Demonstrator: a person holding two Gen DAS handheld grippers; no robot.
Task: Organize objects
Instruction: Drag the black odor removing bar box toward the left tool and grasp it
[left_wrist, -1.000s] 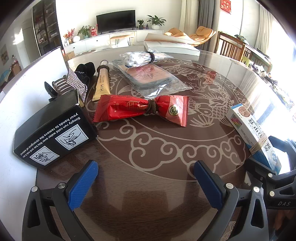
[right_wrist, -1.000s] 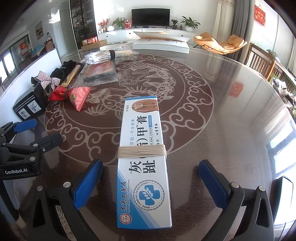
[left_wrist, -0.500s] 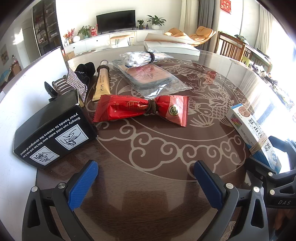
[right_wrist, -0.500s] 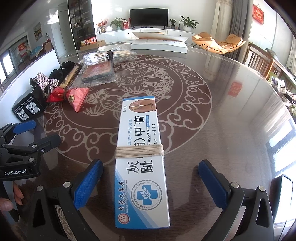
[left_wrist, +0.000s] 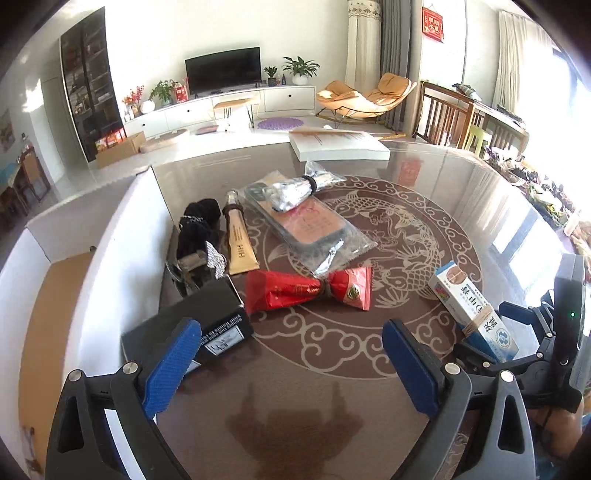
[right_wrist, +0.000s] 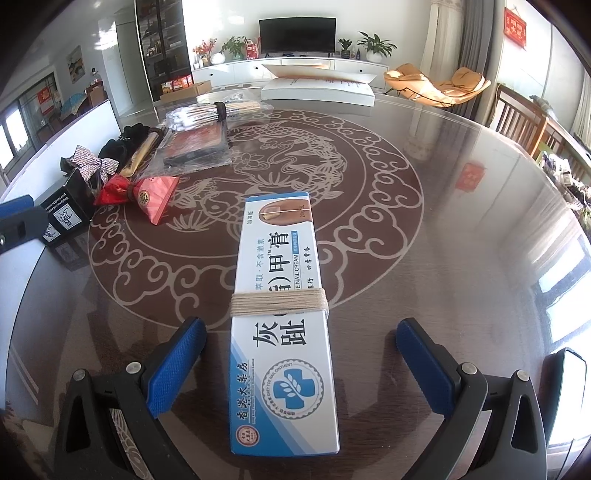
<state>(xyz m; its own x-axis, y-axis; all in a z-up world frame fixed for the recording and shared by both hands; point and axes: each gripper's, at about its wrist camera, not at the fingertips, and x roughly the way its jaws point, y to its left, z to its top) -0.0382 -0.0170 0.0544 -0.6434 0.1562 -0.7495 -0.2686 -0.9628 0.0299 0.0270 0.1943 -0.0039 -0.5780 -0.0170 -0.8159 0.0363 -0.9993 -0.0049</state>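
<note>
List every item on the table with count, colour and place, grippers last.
nail cream box: 1, blue and white, string-wrapped, between right fingers
red packet: 1, red, tied mid-length, table centre-left
black box: 1, black, left edge
gold tube: 1, gold, behind black box
clear pouch: 1, clear over pink, behind red packet
silver bundle: 1, silver, on clear pouch
black cloth: 1, black, left of gold tube
white box: 1, white, far edge
left gripper: 1, blue pads, open
right gripper: 1, blue pads, open
</note>
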